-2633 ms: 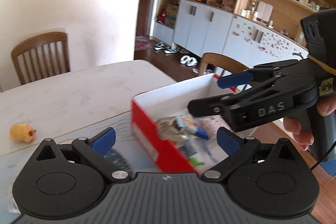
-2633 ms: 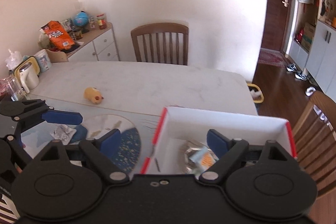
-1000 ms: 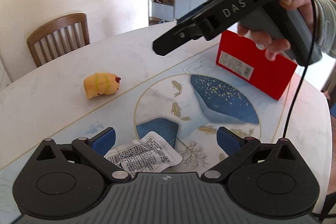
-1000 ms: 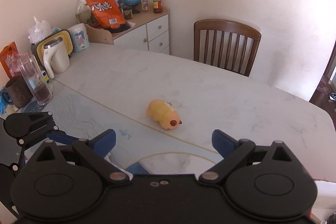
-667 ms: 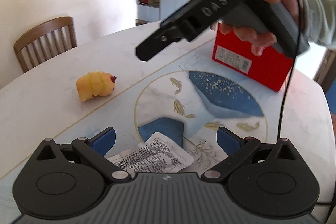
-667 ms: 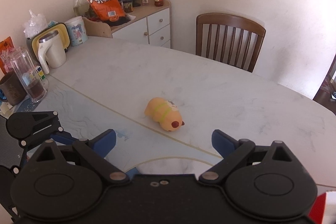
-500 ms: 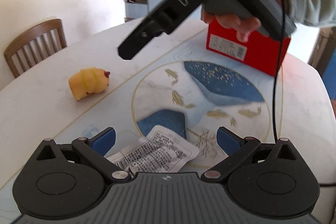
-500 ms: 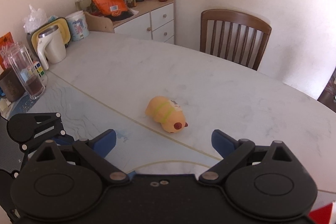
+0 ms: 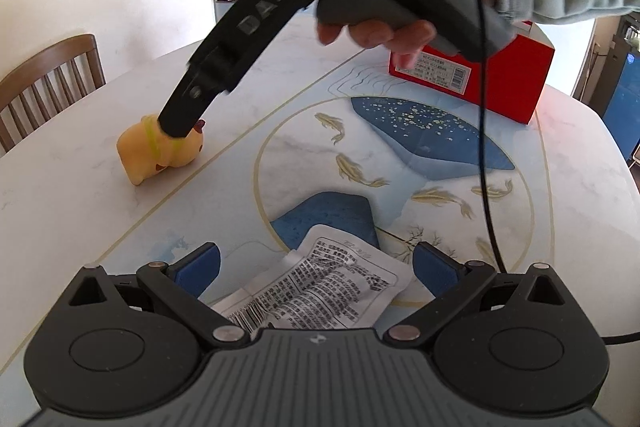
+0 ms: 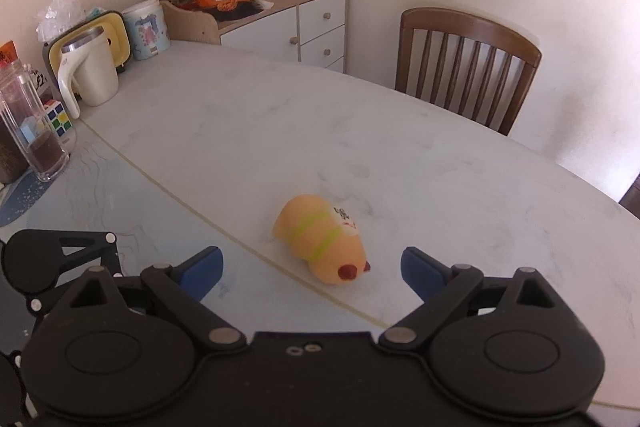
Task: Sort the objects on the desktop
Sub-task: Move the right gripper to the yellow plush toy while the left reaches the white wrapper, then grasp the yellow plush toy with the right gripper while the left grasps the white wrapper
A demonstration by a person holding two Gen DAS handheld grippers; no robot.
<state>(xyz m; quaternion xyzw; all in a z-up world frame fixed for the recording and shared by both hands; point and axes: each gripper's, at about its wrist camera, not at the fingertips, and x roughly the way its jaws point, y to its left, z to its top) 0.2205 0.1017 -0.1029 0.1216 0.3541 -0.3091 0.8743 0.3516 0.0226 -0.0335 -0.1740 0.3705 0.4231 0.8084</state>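
A yellow squishy toy animal (image 10: 322, 241) with green stripes lies on the white table (image 10: 280, 115). My right gripper (image 10: 310, 267) is open, its blue fingertips either side of the toy and just short of it. In the left wrist view the right gripper's finger overlaps the toy (image 9: 148, 153). My left gripper (image 9: 316, 265) is open, low over a crumpled white printed packet (image 9: 320, 291) that lies between its fingertips. A red box (image 9: 496, 75) stands at the far right of the table.
A white jug (image 10: 86, 71), glass jars (image 10: 34, 131), a puzzle cube (image 10: 60, 119) and a tin stand at the table's left end. A wooden chair (image 10: 464, 63) is behind the table. A cabinet (image 10: 296, 23) carries snack bags and a globe.
My right gripper has come down and forward to the yellow toy, which now sits between its open fingertips. My left gripper has edged closer over the white packet.
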